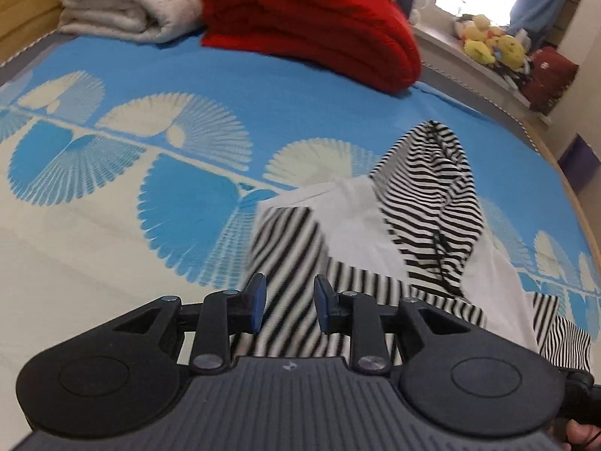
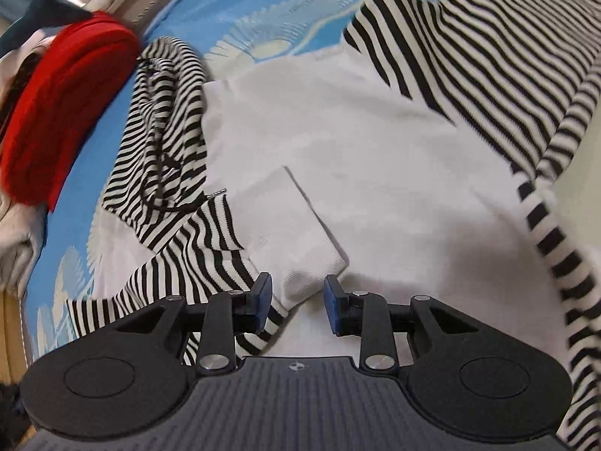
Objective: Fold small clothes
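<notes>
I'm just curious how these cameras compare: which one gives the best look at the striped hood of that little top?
The right wrist view. There the striped hood lies sharp and nearly whole, its dark drawstring visible, beside the red folded blanket. The left wrist view shows the hood too, but farther off and foreshortened.

Blue-patterned bed (image 1: 263, 86) carries striped hoodie (image 2: 394, 131), red blanket (image 1: 311, 26), cream blanket (image 1: 124, 7).

Each black gripper (image 1: 289, 306) (image 2: 297, 306) has blue pads, silver screws, ribbed grey housing.
</notes>
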A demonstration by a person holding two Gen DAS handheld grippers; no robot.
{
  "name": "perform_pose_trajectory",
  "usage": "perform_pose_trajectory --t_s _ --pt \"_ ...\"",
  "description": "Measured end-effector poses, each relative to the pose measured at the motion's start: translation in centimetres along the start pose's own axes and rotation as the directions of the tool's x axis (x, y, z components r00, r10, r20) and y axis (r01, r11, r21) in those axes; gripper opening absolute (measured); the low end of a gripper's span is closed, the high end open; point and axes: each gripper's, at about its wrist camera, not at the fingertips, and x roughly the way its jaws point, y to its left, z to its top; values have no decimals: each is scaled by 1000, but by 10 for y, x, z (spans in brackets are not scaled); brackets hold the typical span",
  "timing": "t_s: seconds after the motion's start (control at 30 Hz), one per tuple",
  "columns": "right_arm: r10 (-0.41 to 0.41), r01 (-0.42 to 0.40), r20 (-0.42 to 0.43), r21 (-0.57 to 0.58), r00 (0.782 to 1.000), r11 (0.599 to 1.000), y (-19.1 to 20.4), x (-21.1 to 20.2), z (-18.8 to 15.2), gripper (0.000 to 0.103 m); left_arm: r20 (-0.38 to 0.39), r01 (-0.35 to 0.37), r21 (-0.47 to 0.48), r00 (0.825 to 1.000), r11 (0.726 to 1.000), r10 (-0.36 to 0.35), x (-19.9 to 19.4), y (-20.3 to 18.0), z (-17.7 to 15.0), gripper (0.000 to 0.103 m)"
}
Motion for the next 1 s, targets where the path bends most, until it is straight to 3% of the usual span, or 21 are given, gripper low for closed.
perform_pose_trajectory --t_s 0.2,0.27,0.4,0.47,0.53,0.57,0.63,0.7,0.77,0.83,0.87,0.93,1.0 --pt "-85 84 20 27 996 996 0 17 1 28 -13 23 -52 1000 998 -24 0 12 11 29" --pt "-104 104 51 -2 993 995 5 14 1 3 -14 24 -51 1000 998 -24 0 13 13 29" --pt "-28 29 182 -1 983 1000 10 -17 2 2 -27 18 -49 999 999 -19 3 12 11 29" --pt "16 -3 299 -42 954 999 21 -50 2 2 -34 21 -39 999 999 -23 4 10 9 29" --pt "24 18 433 -92 901 996 29 -82 -5 2 -47 32 -22 998 999 -33 7 6 6 29" --pt "15 38 458 -106 889 994 27 -88 -6 2 -58 37 -16 998 999 -38 9 4 4 29" --pt "-68 102 400 -65 914 993 13 -77 0 3 -88 45 -7 995 999 -45 16 0 -2 29" --pt "-168 166 264 28 950 986 -10 -54 9 5 -121 54 0 991 999 -53 23 -5 -9 29" --pt "-236 216 257 107 937 971 -26 -54 10 8 -152 67 10 986 998 -65 30 -9 -17 29" --pt "-170 164 317 44 933 985 -19 -61 13 8 -180 75 19 981 997 -70 37 -14 -25 29" --pt "-113 119 329 3 937 993 -14 -63 15 18 -196 80 19 978 997 -75 41 -15 -30 29" --pt "8 7 264 -54 965 999 -11 -54 20 33 -232 85 21 969 996 -78 50 -16 -40 29" --pt "14 -8 168 -38 986 999 -16 -38 23 35 -290 51 43 956 998 -37 64 -15 -52 29"
